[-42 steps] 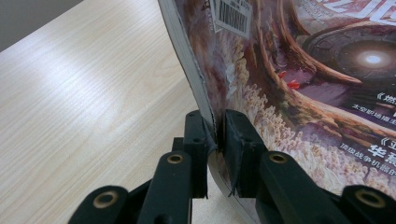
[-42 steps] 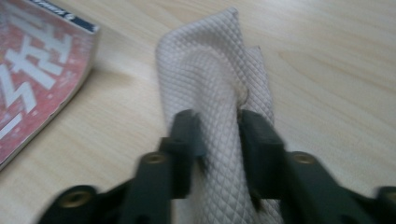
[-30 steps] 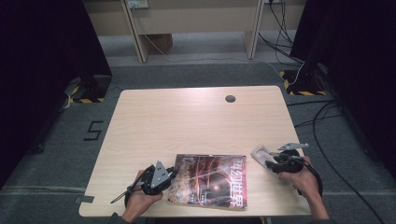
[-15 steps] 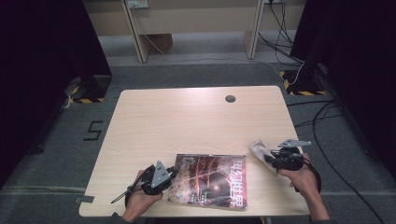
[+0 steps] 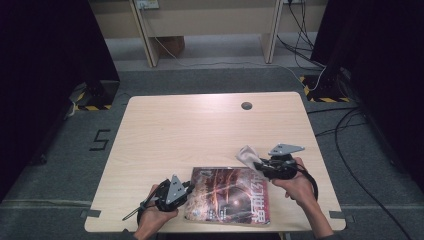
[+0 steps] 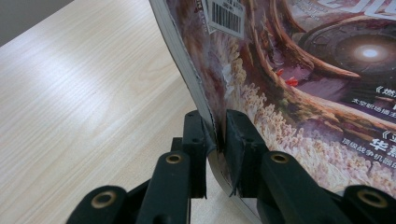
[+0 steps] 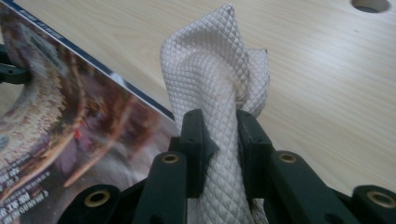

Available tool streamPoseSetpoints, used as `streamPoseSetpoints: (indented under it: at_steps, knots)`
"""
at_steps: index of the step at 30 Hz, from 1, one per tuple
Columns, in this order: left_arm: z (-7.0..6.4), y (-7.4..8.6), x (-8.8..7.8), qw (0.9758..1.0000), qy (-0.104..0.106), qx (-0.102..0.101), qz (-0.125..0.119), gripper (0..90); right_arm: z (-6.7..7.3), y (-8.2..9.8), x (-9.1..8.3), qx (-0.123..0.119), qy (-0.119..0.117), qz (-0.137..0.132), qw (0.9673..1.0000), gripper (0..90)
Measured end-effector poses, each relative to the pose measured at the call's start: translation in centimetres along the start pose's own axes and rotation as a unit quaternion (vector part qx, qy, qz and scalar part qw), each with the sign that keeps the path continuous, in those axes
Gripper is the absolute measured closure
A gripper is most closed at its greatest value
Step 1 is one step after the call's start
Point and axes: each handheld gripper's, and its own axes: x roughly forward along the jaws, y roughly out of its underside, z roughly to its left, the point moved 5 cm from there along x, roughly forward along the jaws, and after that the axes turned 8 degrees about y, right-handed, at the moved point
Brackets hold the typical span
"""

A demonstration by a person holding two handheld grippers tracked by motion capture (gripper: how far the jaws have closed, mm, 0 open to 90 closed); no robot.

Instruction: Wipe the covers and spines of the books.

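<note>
Table point(image 5: 200, 130) pale wood, round hole point(image 5: 246, 105); grey carpet point(image 5: 65, 165), cables point(image 5: 350, 125).

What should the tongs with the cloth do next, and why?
Probably bring the cloth down onto the magazine cover to wipe it. The right tongs pinch the bunched cloth just over the cover's far corner, and the left tongs clamp the magazine's edge, so it is likely steadied.
</note>
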Motion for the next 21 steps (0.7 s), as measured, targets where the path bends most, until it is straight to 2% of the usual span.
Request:
streamPoseSetpoints:
  at_steps: [7, 10, 19, 21]
  knots:
    - [0.0, 0.0, 0.1, 1.0, 0.001, 0.003, 0.001, 78.4, 3.4, -1.3, 2.5, -0.028, -0.028, 0.014, 0.9991, 75.3]
    - [-0.1, 0.0, 0.1, 1.0, -0.002, 0.007, 0.003, 78.2, 4.4, -2.0, 3.3, -0.041, -0.031, 0.012, 0.9986, 75.1]
    - [0.0, 0.0, 0.2, 0.9998, -0.008, 0.015, 0.004, 77.7, 8.2, -4.1, 4.0, -0.074, -0.06, -0.007, 0.9955, 74.8]
    - [-0.1, 0.1, 0.2, 0.9999, -0.005, 0.009, 0.005, 77.6, 8.6, -4.3, 4.1, -0.084, -0.056, -0.007, 0.9949, 74.7]
